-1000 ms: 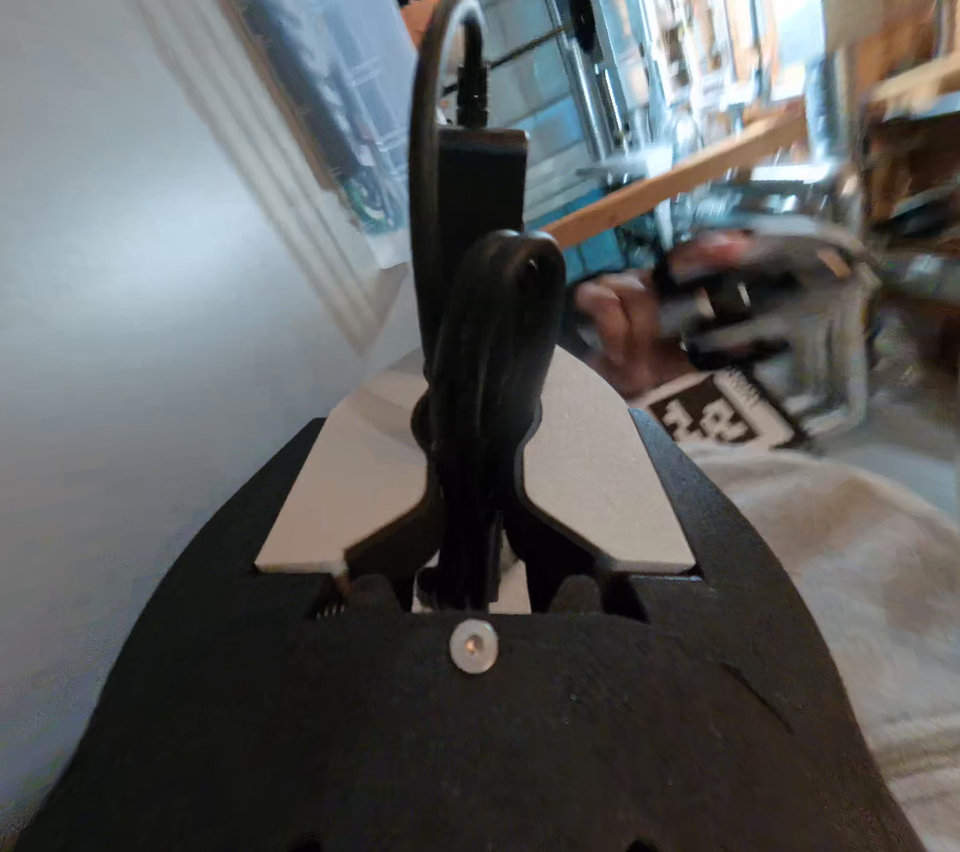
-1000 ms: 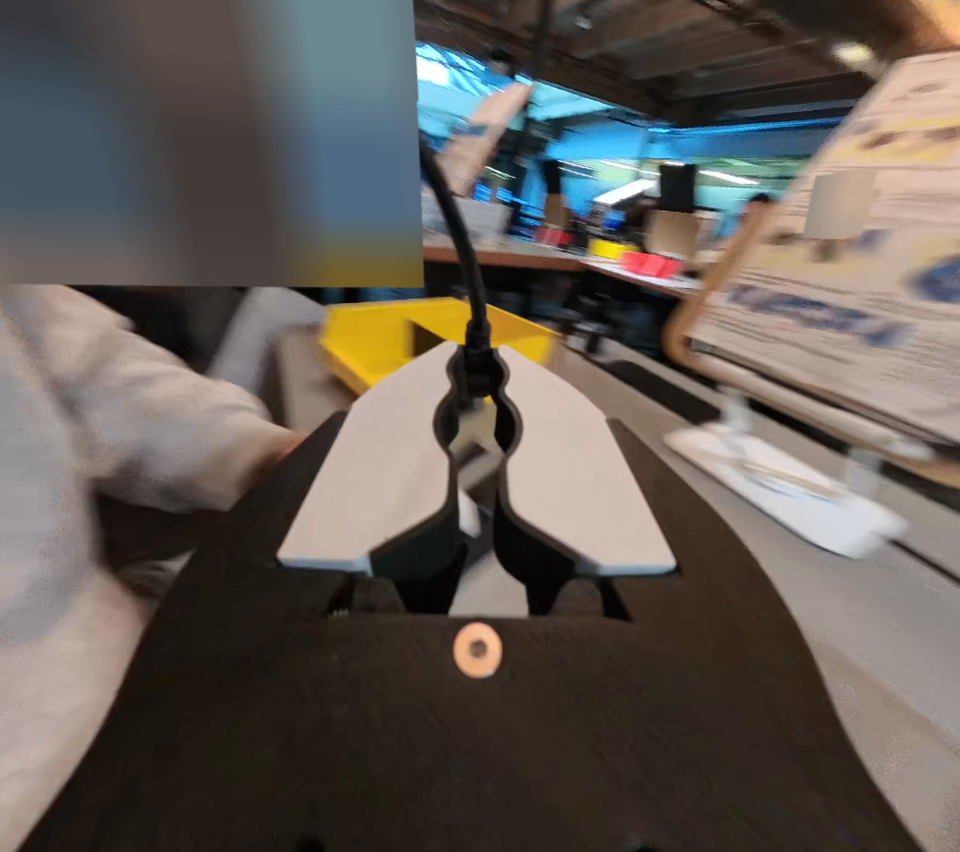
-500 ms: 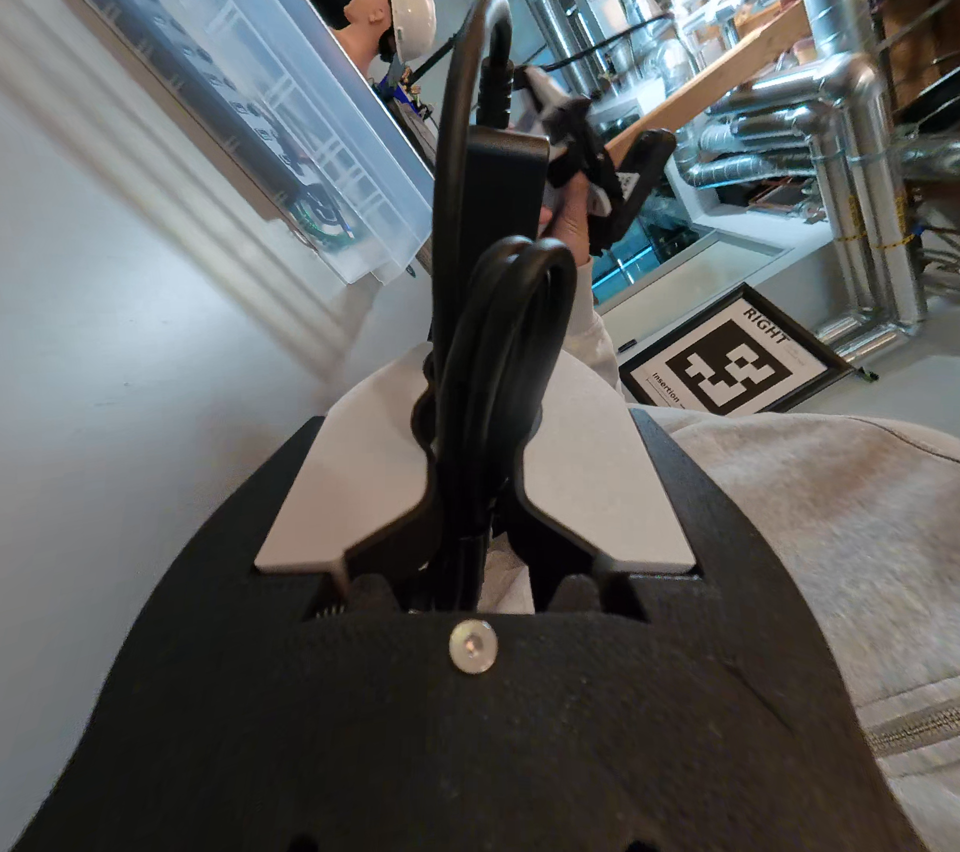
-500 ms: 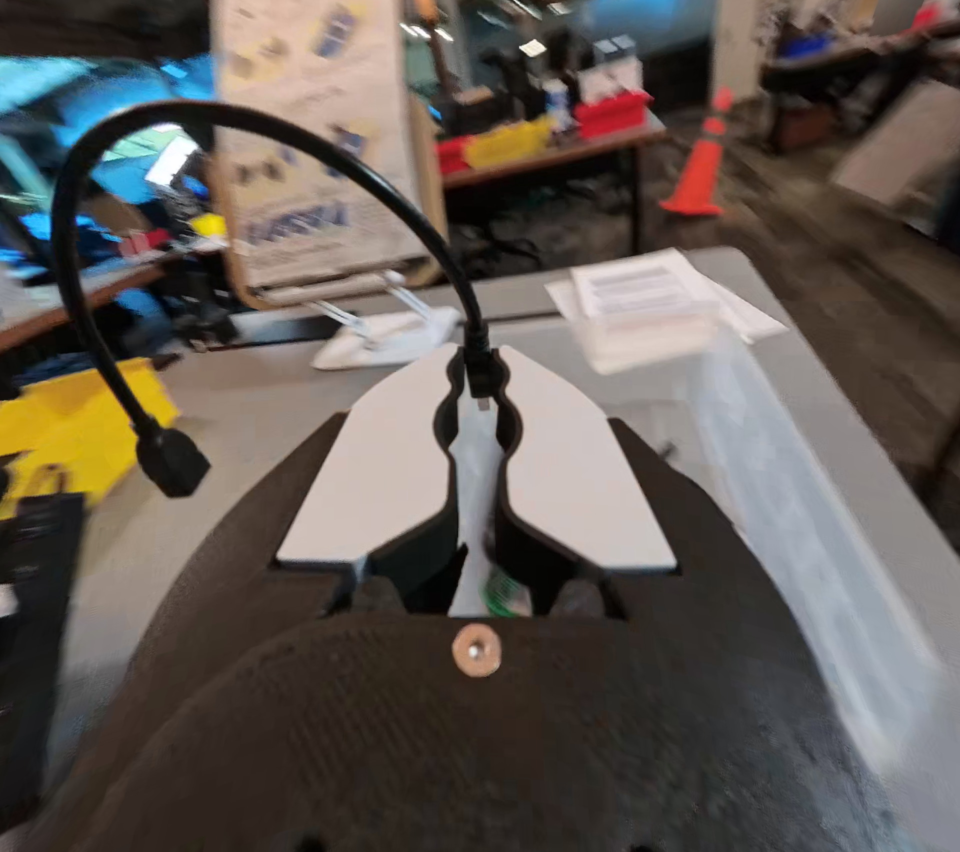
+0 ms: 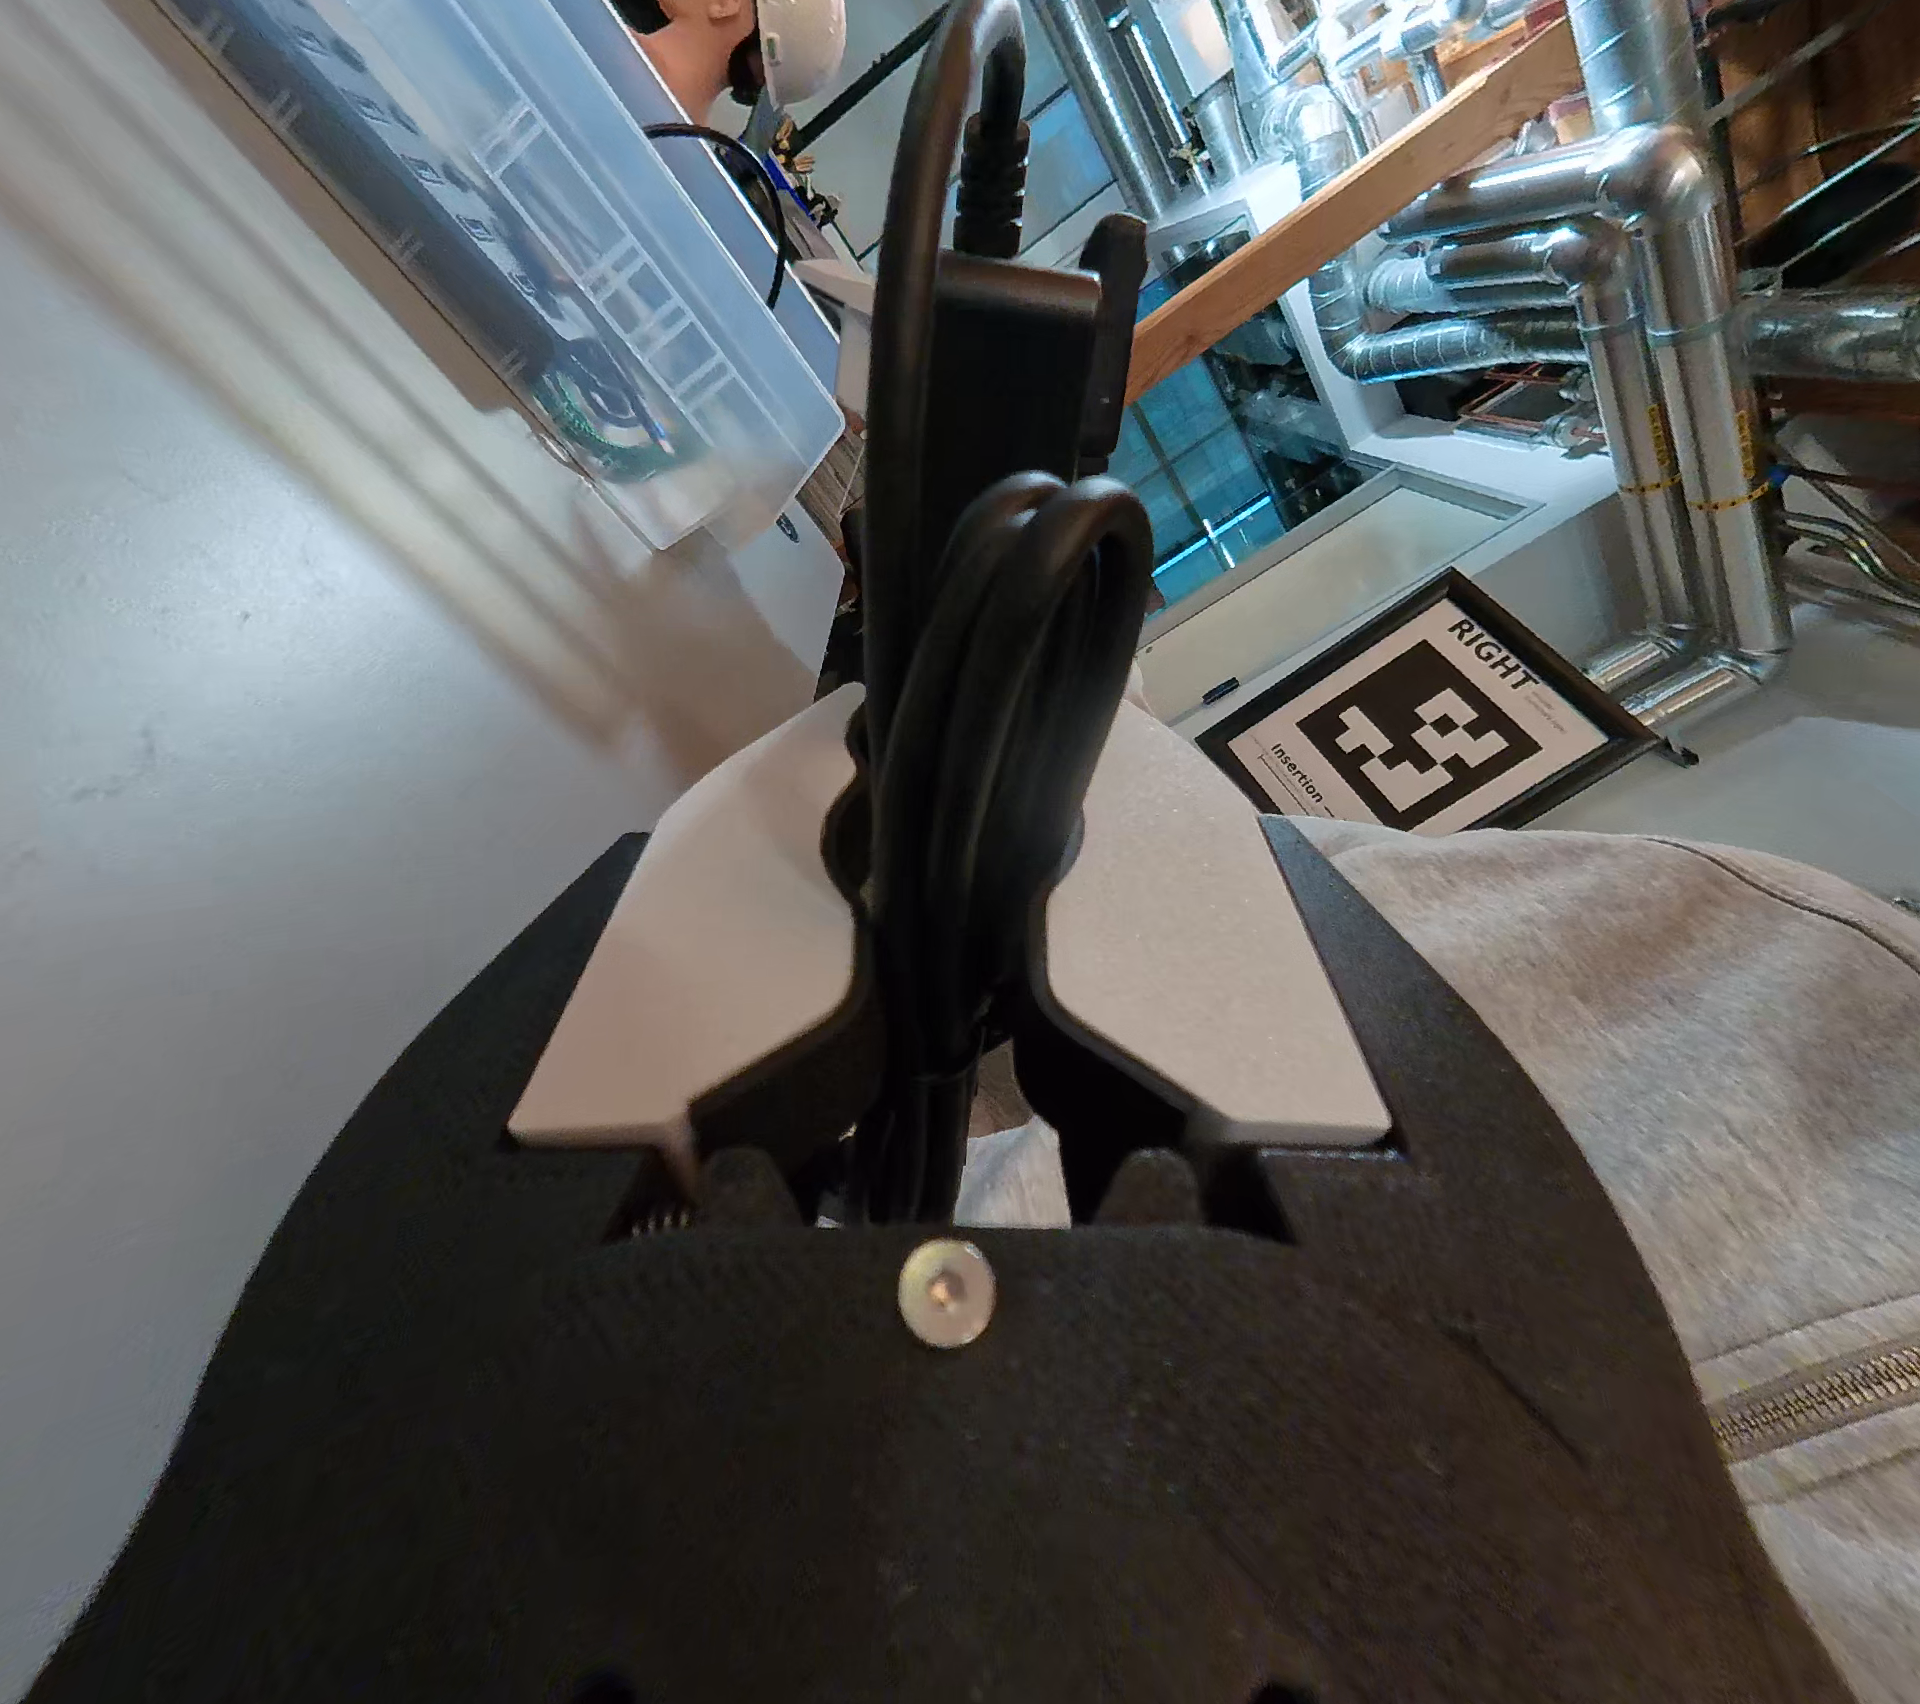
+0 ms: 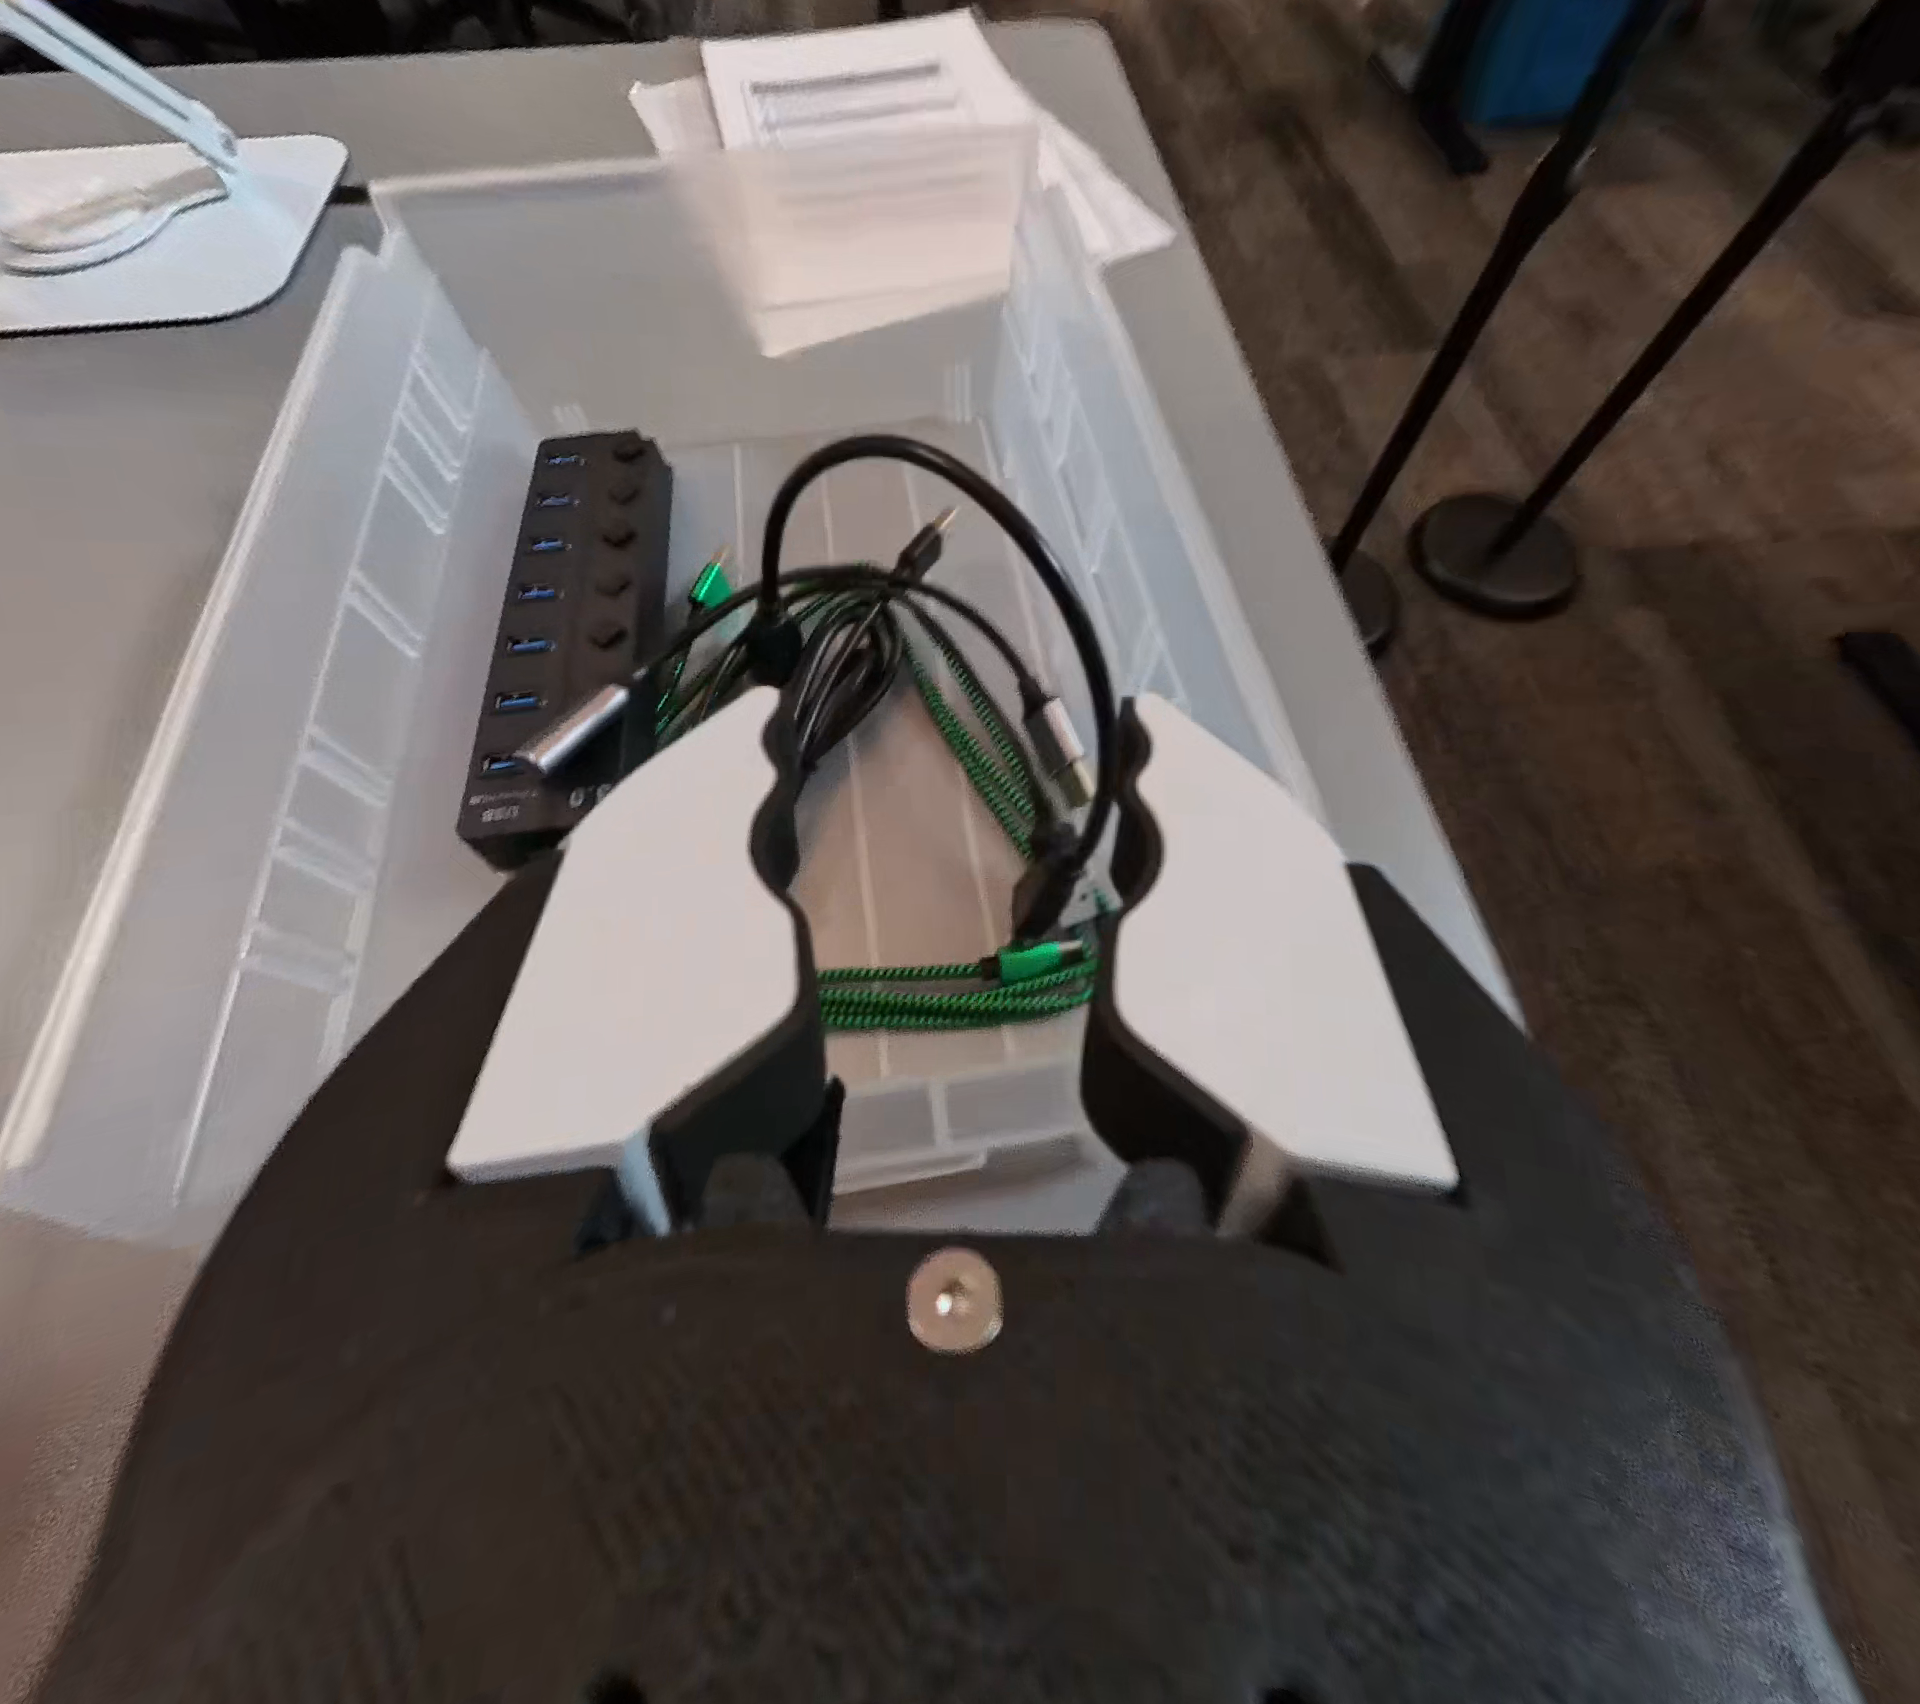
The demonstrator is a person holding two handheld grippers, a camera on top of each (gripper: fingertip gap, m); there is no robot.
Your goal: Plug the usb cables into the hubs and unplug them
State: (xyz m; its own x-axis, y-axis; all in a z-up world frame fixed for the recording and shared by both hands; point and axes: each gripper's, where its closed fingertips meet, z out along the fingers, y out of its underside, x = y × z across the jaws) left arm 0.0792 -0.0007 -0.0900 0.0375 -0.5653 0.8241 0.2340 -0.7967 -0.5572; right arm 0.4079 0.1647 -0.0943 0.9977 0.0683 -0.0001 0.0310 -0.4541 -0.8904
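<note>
Our left gripper [image 5: 961, 781] clamps a black USB hub [image 5: 1003, 376] and its looped cord [image 5: 1023, 615], the hub's long axis running forward along the fingers. Our right gripper [image 6: 951, 761] hangs with jaws apart above a clear plastic bin [image 6: 343, 615]. Inside it lie a black multi-port hub [image 6: 566, 636], lengthwise, black cables [image 6: 904, 574] and green braided cables [image 6: 966, 771]. Papers [image 6: 862, 96] sit beyond.
</note>
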